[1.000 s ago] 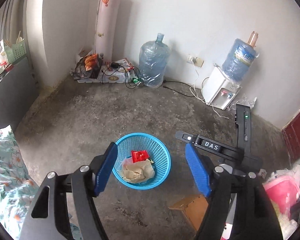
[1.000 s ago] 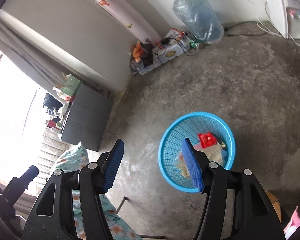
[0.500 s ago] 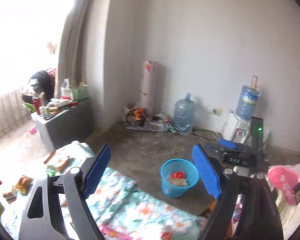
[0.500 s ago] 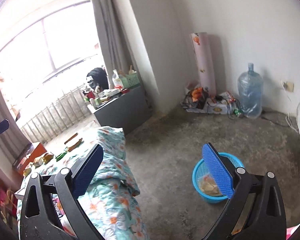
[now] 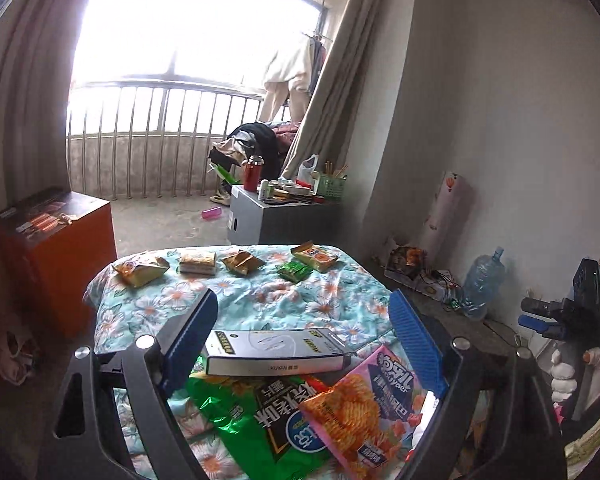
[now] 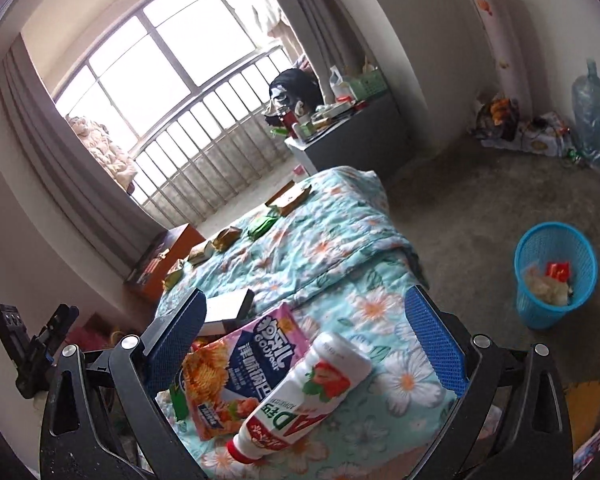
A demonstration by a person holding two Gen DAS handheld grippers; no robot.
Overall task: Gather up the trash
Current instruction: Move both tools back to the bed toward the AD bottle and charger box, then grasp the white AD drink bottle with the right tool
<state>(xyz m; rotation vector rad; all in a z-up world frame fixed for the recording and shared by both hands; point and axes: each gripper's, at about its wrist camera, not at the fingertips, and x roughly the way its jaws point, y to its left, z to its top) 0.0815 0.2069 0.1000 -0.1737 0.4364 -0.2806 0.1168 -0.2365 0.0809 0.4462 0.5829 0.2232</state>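
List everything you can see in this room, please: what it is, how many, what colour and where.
Snack packets: five, tan, yellow and green, far end of bed.
Flat box: one, white, near end of bed.
Chip bags: two, pink over green, near edge.
Drink bottle: one, white with strawberries, lying on bed.
Bedspread: one, turquoise floral.
Basket: one, blue, on floor, trash inside.
Water jug: one, clear blue, by wall.
Cabinet: one, orange, beside bed.
Left gripper: blue jaws open.
Right gripper: blue jaws open.

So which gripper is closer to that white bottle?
Right. The bottle lies between the open right gripper; the left gripper hangs over the snack bags beside it.
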